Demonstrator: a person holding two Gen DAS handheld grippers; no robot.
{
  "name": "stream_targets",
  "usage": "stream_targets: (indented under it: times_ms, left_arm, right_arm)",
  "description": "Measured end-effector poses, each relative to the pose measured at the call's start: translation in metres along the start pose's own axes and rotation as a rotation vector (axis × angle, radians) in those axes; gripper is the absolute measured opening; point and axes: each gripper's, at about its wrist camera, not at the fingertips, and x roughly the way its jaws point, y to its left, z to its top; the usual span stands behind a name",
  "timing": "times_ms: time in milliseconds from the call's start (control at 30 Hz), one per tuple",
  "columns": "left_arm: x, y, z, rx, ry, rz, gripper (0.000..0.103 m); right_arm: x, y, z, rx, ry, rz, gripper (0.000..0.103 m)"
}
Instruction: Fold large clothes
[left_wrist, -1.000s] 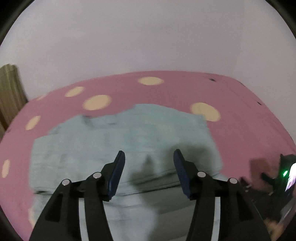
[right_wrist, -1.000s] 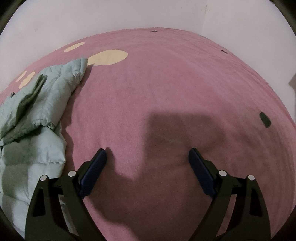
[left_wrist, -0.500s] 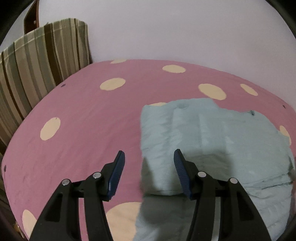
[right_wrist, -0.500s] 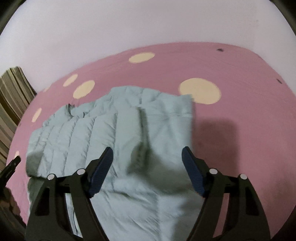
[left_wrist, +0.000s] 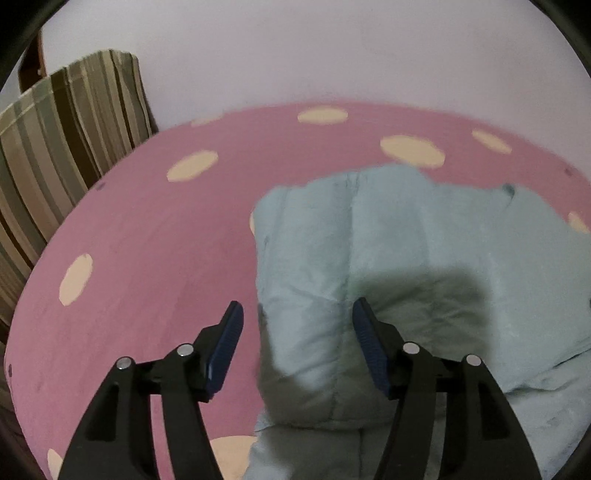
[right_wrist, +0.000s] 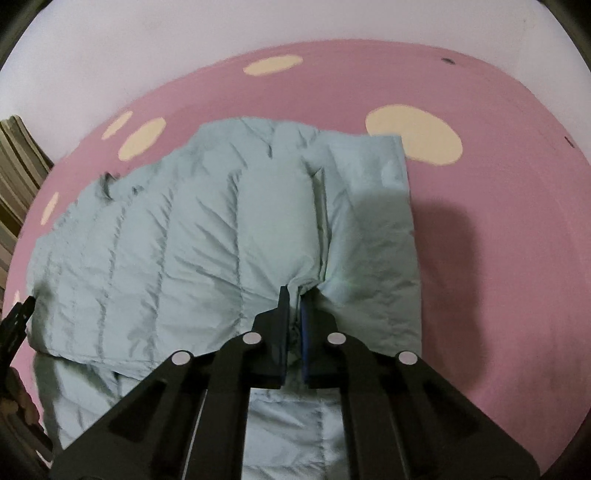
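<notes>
Pinching a ridge of the jacket (right_wrist: 207, 236), the right gripper (right_wrist: 293, 325) is sitting with its jaws all but together, having just been closing, and a thin fold of pale blue-green quilted cloth is caught between the pads. That fold is lying along a seam running straight ahead of the fingertips. To the gripper's left the quilted panels are spreading out flat, and to its right a narrower folded strip is ending in a straight edge, with the gripper's shadow falling on the sheet (right_wrist: 498, 258) just beyond it. Farther ahead, the pink sheet with cream dots is curving up to a pale wall (right_wrist: 184, 44).

The left gripper (left_wrist: 297, 347) is hovering with its jaws partly apart, having just been opening a little. The jacket's (left_wrist: 406, 240) folded corner is showing between and below its blue pads (left_wrist: 225, 350), though whether either pad is touching the cloth I cannot tell. The left finger is over bare sheet (left_wrist: 147, 258), the right over the jacket. Far ahead on the left, a striped pillow (left_wrist: 62, 147) is leaning against the wall (left_wrist: 332, 48).
</notes>
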Motion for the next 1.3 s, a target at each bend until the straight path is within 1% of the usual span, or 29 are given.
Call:
stream_targets:
  times_ms: [67,167,267,367,400,467,500,533,567,600,667,700,733,767,867,900,1000,1067,1133,1167,1200,1233,1267,1300]
  left_arm:
    - [0.016,-0.003,-0.005,0.012,0.050,0.017,0.061]
    - [0.026,-0.005,-0.009,0.020,0.071,0.026,0.062]
    - [0.031,-0.008,-0.012,0.028,0.077,0.038,0.062]
    - [0.022,-0.006,-0.009,0.029,0.063,0.052,0.061]
    - [0.016,-0.006,-0.008,0.031,0.058,0.064,0.061]
    - [-0.004,-0.002,-0.006,0.025,0.028,0.089,0.061]
    - [-0.013,-0.001,-0.005,0.018,0.007,0.083,0.061]
    - [-0.025,0.000,-0.002,0.010,-0.025,0.068,0.061]
    - [-0.035,-0.002,0.001,0.009,-0.052,0.050,0.061]
    - [-0.039,-0.006,0.005,0.011,-0.066,0.035,0.061]
    - [-0.044,-0.020,0.011,0.026,-0.085,-0.004,0.061]
    - [-0.041,-0.027,0.013,0.035,-0.079,-0.016,0.061]
    - [-0.034,-0.036,0.014,0.046,-0.060,-0.025,0.061]
    - [-0.026,-0.043,0.013,0.054,-0.042,-0.019,0.061]
    - [0.003,-0.060,0.002,0.095,0.036,0.023,0.061]
    - [0.009,-0.062,-0.002,0.097,0.048,0.027,0.061]
    - [0.021,-0.063,-0.008,0.082,0.073,0.017,0.062]
    - [0.016,-0.060,-0.004,0.070,0.076,0.012,0.061]
    - [-0.002,-0.057,0.001,0.057,0.054,0.021,0.060]
    - [-0.010,-0.056,0.003,0.054,0.028,0.018,0.060]
    - [-0.023,-0.057,0.010,0.056,-0.022,0.018,0.060]
    - [-0.028,-0.059,0.015,0.056,-0.042,0.015,0.060]
    - [-0.031,-0.061,0.023,0.050,-0.062,-0.004,0.060]
    - [-0.028,-0.064,0.028,0.049,-0.064,-0.016,0.060]
  right_arm:
    - [0.007,-0.004,-0.002,-0.003,0.012,0.002,0.004]
    - [0.016,-0.006,-0.005,-0.009,0.014,0.010,0.004]
    - [0.017,-0.004,-0.005,-0.019,0.009,0.000,0.004]
    - [0.015,0.000,-0.003,-0.027,0.005,-0.007,0.005]
    - [0.010,0.002,-0.002,-0.041,0.002,-0.013,0.009]
    - [-0.009,0.007,0.000,-0.064,-0.023,-0.047,0.032]
    - [-0.019,0.009,0.000,-0.064,-0.056,-0.052,0.050]
    - [-0.034,0.014,0.000,-0.069,-0.112,-0.064,0.054]
    - [-0.046,0.021,0.001,-0.084,-0.153,-0.078,0.054]
    - [-0.052,0.028,0.003,-0.098,-0.170,-0.074,0.054]
    - [-0.052,0.047,0.008,-0.122,-0.175,-0.009,0.052]
    - [-0.047,0.054,0.010,-0.135,-0.163,0.014,0.049]
    - [-0.036,0.064,0.011,-0.156,-0.140,0.029,0.044]
    - [-0.024,0.070,0.010,-0.172,-0.115,0.029,0.042]
    - [0.021,0.077,0.005,-0.192,-0.011,0.003,0.042]
    - [0.033,0.077,0.003,-0.203,0.004,-0.008,0.042]
    - [0.046,0.082,0.000,-0.223,-0.011,-0.033,0.044]
    - [0.046,0.084,0.004,-0.219,-0.012,-0.032,0.044]
    - [0.033,0.084,0.010,-0.204,-0.025,-0.017,0.044]
    - [0.026,0.087,0.013,-0.200,-0.043,-0.008,0.045]
    - [0.017,0.083,0.015,-0.199,-0.069,-0.002,0.046]
    - [0.012,0.085,0.022,-0.195,-0.095,-0.001,0.050]
    - [0.011,0.087,0.028,-0.189,-0.110,0.005,0.051]
    - [0.011,0.087,0.036,-0.183,-0.118,0.009,0.052]
